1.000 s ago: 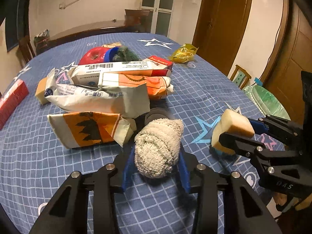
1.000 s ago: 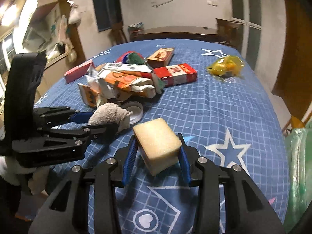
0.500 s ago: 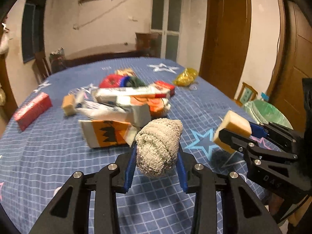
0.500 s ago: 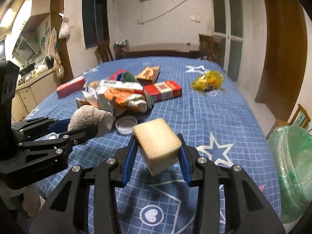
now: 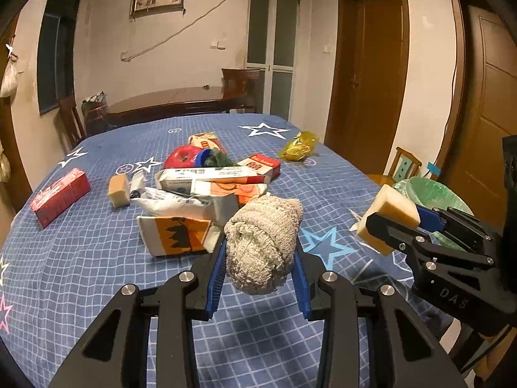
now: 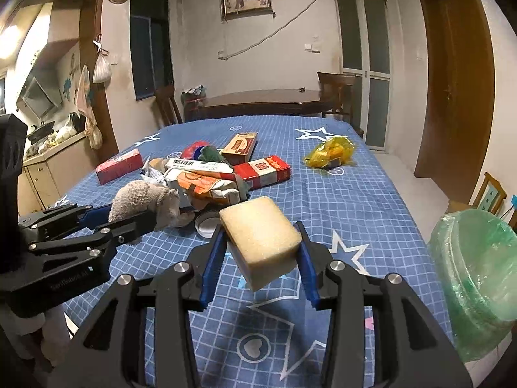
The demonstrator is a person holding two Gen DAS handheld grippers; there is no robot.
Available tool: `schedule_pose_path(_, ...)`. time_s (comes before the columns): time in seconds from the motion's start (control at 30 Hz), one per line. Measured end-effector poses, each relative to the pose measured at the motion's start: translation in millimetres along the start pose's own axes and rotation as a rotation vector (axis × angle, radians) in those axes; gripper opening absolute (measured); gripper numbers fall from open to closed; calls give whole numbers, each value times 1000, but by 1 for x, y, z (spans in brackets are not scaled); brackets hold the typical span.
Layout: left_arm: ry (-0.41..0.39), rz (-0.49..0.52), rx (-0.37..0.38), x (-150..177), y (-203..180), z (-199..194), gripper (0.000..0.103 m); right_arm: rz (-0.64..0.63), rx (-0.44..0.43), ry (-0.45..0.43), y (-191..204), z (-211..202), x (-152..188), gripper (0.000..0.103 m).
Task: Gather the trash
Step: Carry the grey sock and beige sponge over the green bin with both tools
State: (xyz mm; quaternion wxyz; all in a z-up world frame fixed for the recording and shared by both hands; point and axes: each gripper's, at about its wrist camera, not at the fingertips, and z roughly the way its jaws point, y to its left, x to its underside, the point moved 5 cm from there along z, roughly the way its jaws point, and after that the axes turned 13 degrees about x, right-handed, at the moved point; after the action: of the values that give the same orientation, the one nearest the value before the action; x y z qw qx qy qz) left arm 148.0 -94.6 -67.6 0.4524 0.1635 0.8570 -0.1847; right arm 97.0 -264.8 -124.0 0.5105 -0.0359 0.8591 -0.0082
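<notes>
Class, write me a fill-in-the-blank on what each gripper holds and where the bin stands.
1. The left gripper is shut on a balled-up ____.
2. The right gripper is shut on a yellow ____.
3. The bin beside the table has a ____ liner.
4. The yellow bag lies ____ from the pile of cartons.

Missing: cloth; sponge; green; apart

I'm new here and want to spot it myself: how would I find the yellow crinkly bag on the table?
Start at the blue star-patterned tablecloth and look past the heap of cartons toward the far right side, nearest the brown door. The yellow bag lies there alone, apart from the heap, and is the only shiny, see-through yellow thing on the table.
</notes>
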Motion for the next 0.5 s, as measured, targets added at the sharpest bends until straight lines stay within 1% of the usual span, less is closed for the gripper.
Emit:
schedule_pose_path(0.07, 0, 4, 8, -3, -4, 2, 38, 3, 4, 4, -4, -1, -1, 43)
schedule_pose_path(0.17, 1, 14, 21, -7, -9, 8, 38, 6, 19, -4, -12, -4, -5, 50)
schedule_pose_path(0.23, 0, 22, 32, -12, -15, 11, 38, 7, 15, -10, -16, -7, -8, 51)
schedule_pose_path(0.27, -1, 25, 37, -15, -17, 13, 38, 14, 34, -18, -21, -9, -11, 51)
schedule_pose_path(0.5, -20, 63, 87, -40, -44, 30, 38, 4, 80, -51, -47, -20, -26, 51)
